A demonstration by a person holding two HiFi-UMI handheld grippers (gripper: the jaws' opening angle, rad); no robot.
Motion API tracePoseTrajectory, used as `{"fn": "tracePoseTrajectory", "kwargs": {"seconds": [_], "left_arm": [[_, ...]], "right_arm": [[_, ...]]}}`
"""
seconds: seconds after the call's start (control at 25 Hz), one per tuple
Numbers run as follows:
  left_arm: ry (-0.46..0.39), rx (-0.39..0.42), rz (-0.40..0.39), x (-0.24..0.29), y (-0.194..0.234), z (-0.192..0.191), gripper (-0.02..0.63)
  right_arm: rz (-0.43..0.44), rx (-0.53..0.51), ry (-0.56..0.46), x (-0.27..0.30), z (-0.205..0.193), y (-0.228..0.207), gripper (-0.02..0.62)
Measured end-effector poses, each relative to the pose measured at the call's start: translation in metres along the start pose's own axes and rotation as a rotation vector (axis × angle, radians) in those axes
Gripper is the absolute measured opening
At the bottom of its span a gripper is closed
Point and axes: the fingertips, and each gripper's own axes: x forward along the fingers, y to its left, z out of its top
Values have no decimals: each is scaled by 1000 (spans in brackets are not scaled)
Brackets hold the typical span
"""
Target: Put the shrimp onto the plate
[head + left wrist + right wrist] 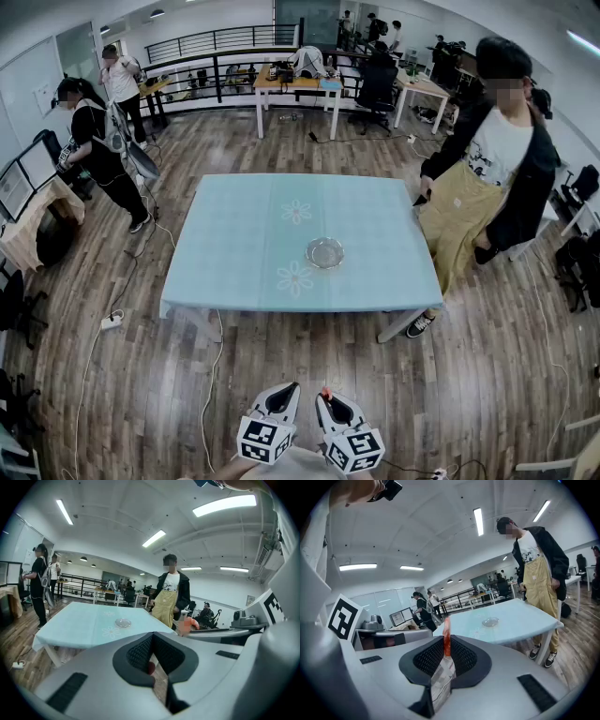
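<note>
One shrimp, thin orange-red strip with clear wrap hanging below, pinched upright in right tongs; low centre of head view, well short of worktop. Left tongs pressed together just beside, nothing clearly held. Glass plate bare, right of centre on pale blue worktop. Person stands at worktop's right edge. Risks: grip on slim edge only, so shrimp may slip during carry; wrap may cling at release; approach could brush bystander.

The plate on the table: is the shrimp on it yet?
No, the plate on the table sits empty, while the shrimp is pinched in the right tongs.
</note>
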Motion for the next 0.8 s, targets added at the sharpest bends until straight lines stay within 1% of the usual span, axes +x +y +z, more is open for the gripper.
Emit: {"fn": "tracePoseTrajectory", "kwargs": {"seconds": [0.08, 0.2, 0.28, 0.36, 0.48, 0.6, 0.68, 0.8], "left_arm": [[-2, 10, -4, -16, -45, -17, 8], [13, -15, -5, -32, -99, -43, 8], [31, -33, 5, -42, -118, -56, 8], [32, -38, 20, -54, -128, -59, 8], [15, -34, 50, -66, -125, -61, 8], [4, -46, 70, -67, -117, -61, 8], [-15, -40, 78, -67, -102, -55, 8], [-44, -52, 96, -65, -64, -45, 8]], "right_arm": [[4, -12, 2, -41, -17, -4, 61], [9, -13, -2, -89, -35, -15, 61], [20, -1, -5, -106, -43, -17, 61], [44, 5, -6, -116, -46, -11, 61], [71, 13, -18, -120, -49, 2, 61], [89, 34, -27, -114, -49, 6, 61], [108, 34, -38, -101, -47, 12, 61], [122, 26, -31, -66, -41, 21, 61]]}}
